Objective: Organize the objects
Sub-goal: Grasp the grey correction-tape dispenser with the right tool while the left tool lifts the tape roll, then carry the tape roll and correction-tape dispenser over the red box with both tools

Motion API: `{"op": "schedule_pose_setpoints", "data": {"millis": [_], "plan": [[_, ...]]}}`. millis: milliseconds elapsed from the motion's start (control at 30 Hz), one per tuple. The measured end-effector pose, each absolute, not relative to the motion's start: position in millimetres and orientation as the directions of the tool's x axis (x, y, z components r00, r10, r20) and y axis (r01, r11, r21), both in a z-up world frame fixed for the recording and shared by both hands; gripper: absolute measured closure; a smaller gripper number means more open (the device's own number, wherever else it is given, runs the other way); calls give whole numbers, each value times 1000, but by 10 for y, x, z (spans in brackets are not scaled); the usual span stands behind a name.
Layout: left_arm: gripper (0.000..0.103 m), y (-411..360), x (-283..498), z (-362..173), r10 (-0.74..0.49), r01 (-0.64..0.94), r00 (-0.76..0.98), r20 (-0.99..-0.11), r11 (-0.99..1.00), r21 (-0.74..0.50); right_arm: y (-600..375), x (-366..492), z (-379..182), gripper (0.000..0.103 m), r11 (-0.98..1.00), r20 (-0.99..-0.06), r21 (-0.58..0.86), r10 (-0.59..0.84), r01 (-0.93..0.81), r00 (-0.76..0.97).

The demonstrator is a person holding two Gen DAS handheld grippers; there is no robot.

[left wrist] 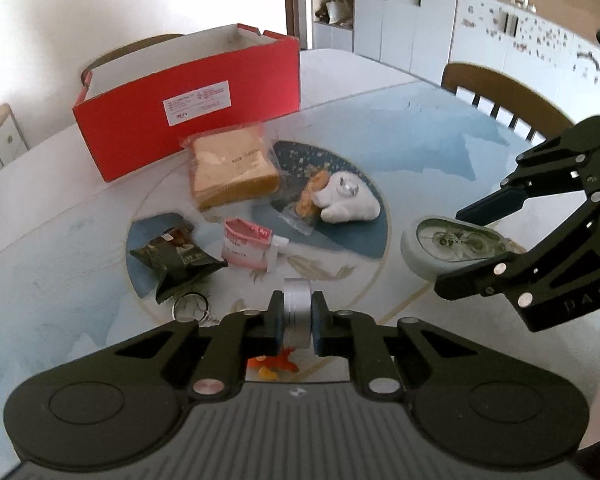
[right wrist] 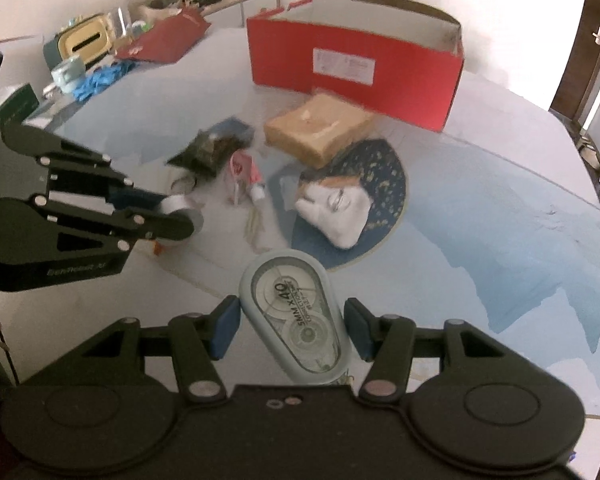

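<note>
My left claw (left wrist: 297, 320) clamps what looks like a tape roll (left wrist: 297, 312); my right claw (right wrist: 288, 330), wide, straddles the correction tape (right wrist: 292, 316). I center before closing.

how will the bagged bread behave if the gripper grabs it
The bread looks soft, so it would likely squash under the pads. Its loose clear wrapper may slip or crinkle. Probably light for its bulk.

We see a red box (left wrist: 188, 108) with a white label at upper left of the left wrist view, tan bread (left wrist: 234, 170), a dark wrapper (left wrist: 176, 258), a pink-and-white tube (left wrist: 246, 246), a white plush (left wrist: 350, 198), a pale blue-grey tape dispenser (right wrist: 292, 316), and a blue-and-white patterned table (left wrist: 440, 144).
</note>
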State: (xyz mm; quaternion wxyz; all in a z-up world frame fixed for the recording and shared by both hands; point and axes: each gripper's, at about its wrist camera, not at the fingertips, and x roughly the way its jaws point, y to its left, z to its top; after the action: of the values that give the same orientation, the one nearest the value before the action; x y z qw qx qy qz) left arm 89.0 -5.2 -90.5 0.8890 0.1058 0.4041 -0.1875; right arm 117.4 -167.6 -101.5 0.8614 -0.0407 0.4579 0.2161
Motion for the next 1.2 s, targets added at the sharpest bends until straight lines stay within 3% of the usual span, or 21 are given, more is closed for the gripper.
{"op": "schedule_pose_setpoints", "data": {"millis": [433, 1200], "plan": [[91, 116, 1038, -427, -360, 396, 611, -706, 910, -121, -1784, 1356, -582, 47, 912, -772, 161, 355, -377, 527], [91, 215, 1986, 421, -398, 425, 682, -613, 898, -110, -1850, 2337, 146, 47, 940, -706, 106, 301, -324, 641]]}}
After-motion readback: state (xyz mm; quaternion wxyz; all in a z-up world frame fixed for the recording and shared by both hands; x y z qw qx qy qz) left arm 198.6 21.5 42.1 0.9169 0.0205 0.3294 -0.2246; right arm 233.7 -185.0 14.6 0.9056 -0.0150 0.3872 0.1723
